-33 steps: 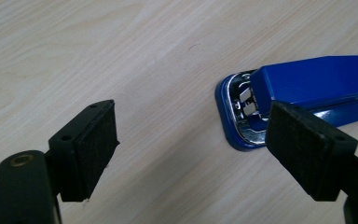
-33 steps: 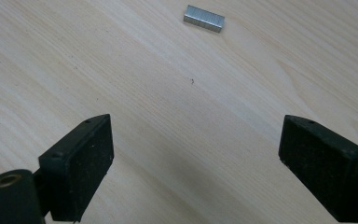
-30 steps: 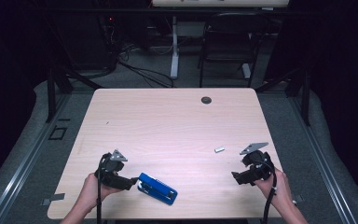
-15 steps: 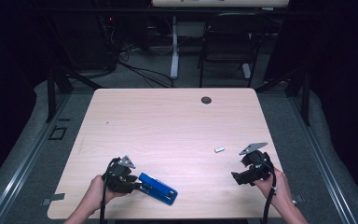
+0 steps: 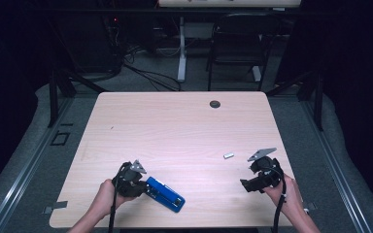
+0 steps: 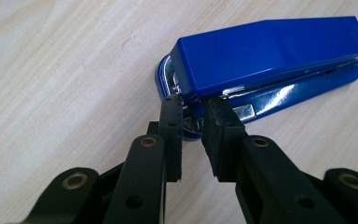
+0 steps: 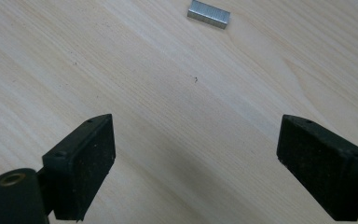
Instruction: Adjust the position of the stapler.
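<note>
Two grippers work low in the frame: the left gripper point(image 6: 192, 140), its jaws just closing, pinches the rear hinge end of the blue stapler point(image 5: 164, 193) at lower centre. The right gripper point(image 7: 196, 168) waits spread, facing the staple strip point(image 7: 209, 14). Next, probably opening the stapler for loading.

We look down from above the near edge onto the table point(image 5: 184, 131). Left gripper view sits tight on the stapler point(image 6: 270, 51); right's hovers close over the staple strip point(image 7: 209, 14), both seen overhead.
</note>
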